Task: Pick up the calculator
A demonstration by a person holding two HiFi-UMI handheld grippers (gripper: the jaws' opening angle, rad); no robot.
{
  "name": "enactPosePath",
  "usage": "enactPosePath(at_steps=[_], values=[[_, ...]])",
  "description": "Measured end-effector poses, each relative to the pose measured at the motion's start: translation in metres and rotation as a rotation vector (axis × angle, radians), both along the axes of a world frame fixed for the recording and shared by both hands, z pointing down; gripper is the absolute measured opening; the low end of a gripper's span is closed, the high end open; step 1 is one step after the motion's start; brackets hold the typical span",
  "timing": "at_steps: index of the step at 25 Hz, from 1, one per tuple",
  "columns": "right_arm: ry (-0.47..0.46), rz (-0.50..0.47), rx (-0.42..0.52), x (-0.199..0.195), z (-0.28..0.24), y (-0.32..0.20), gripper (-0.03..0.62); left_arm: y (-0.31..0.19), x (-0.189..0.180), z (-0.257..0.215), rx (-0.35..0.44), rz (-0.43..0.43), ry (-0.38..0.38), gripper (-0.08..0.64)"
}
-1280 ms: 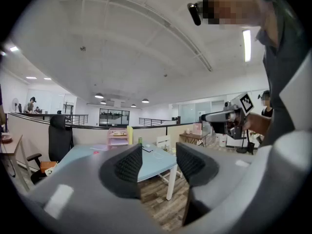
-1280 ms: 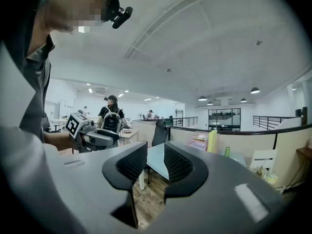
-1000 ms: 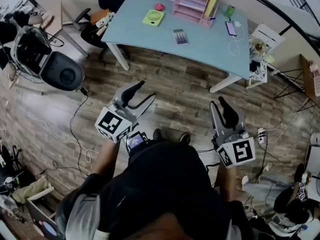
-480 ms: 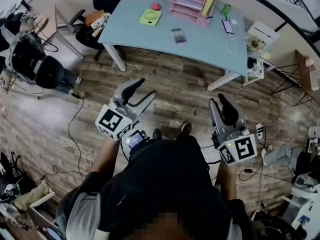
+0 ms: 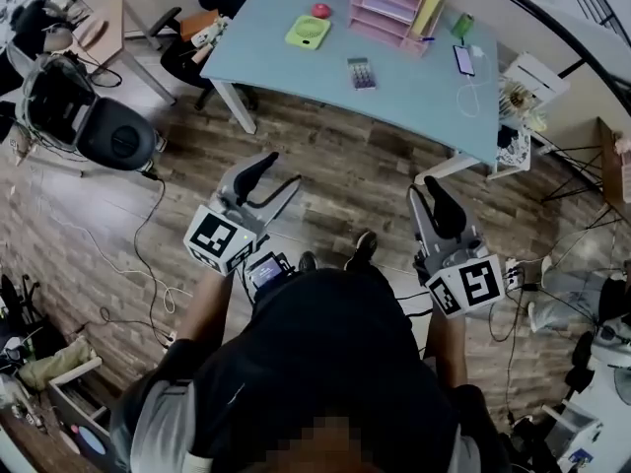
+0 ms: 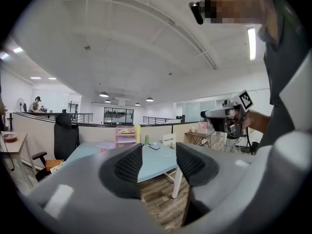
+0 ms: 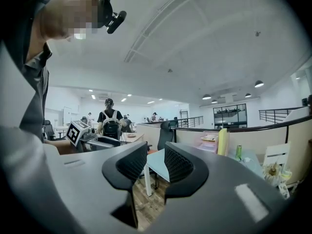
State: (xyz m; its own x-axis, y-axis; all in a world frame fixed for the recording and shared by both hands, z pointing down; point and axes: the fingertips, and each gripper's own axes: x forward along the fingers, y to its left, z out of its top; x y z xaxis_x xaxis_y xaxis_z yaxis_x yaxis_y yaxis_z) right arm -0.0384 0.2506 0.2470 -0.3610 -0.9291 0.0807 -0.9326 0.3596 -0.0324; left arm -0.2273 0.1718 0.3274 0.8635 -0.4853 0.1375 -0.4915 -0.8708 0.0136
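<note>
The calculator (image 5: 360,73), small and grey with rows of keys, lies flat near the front edge of a light blue table (image 5: 414,92) far ahead in the head view. My left gripper (image 5: 273,176) is held over the wooden floor, well short of the table, open and empty. My right gripper (image 5: 425,194) hangs level with it to the right, jaws a narrow gap apart and holding nothing. The left gripper view shows its jaws (image 6: 158,164) parted before the table (image 6: 156,157). The right gripper's jaws (image 7: 156,164) frame a table corner (image 7: 157,168). Neither gripper view shows the calculator.
On the table sit a green pad (image 5: 305,33), a pink paper tray (image 5: 389,6) and a phone (image 5: 463,59) with a white cable. A black office chair (image 5: 116,138) stands at the left. Cables trail over the floor (image 5: 148,244). A white side table (image 5: 527,82) is at the right.
The head view has swayed a little and a foot has stepped forward. Both grippers stay held out as before, open, at much the same distance from the table.
</note>
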Motion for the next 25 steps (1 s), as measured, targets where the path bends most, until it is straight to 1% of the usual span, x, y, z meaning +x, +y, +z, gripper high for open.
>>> enactPosePath(at_steps=[3,7,12,17,20,25], values=[[-0.007,-0.028,0.003,0.014,0.000,-0.011,0.109,-0.003,0.012,-0.003,-0.004,-0.026,-0.013,0.268],[-0.019,-0.058,0.004,0.040,0.001,-0.026,0.109,-0.006,0.040,-0.014,-0.006,-0.053,-0.017,0.268],[-0.032,-0.106,0.003,0.073,0.005,-0.043,0.109,-0.014,0.068,-0.011,0.020,-0.094,-0.024,0.267],[-0.049,-0.153,0.004,0.101,0.008,-0.058,0.109,-0.016,0.093,-0.013,0.016,-0.146,-0.037,0.268],[-0.060,-0.175,0.007,0.119,0.010,-0.064,0.109,-0.017,0.110,-0.013,0.023,-0.170,-0.048,0.267],[-0.072,-0.190,0.007,0.150,0.014,-0.063,0.109,-0.012,0.139,-0.015,0.004,-0.184,-0.056,0.267]])
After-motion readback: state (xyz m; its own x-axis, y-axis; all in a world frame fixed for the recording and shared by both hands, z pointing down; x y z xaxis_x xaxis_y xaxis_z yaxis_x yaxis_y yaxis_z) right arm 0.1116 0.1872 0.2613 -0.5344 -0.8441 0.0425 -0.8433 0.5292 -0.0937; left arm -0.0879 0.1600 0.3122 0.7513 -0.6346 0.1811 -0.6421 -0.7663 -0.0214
